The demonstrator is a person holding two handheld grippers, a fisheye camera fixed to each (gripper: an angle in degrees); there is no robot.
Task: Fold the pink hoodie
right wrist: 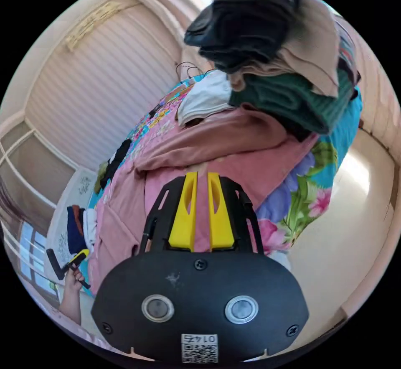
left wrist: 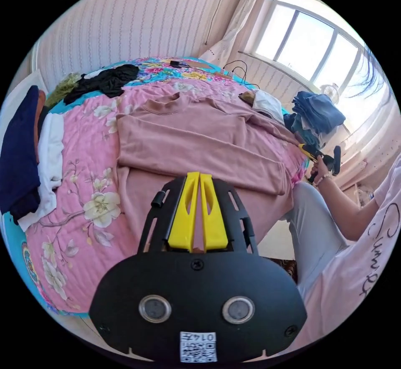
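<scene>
We note the pink hoodie (left wrist: 200, 143) spread flat on the bed (left wrist: 79, 202) for folding; left gripper (left wrist: 199, 175) and right gripper (right wrist: 202, 175) hover above it, jaws nearly closed, empty.

Pink hoodie (left wrist: 196, 143) soft matt cloth, quilt (left wrist: 83, 202) smooth printed fabric, fingers (left wrist: 184, 214) glossy yellow plastic w/ matt black mounts

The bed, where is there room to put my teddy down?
On the bare flowered quilt between the pink hoodie and the white and navy clothes. Crowded: the window corner, with a blue clothes stack, and the far edge, with black clothes.
</scene>
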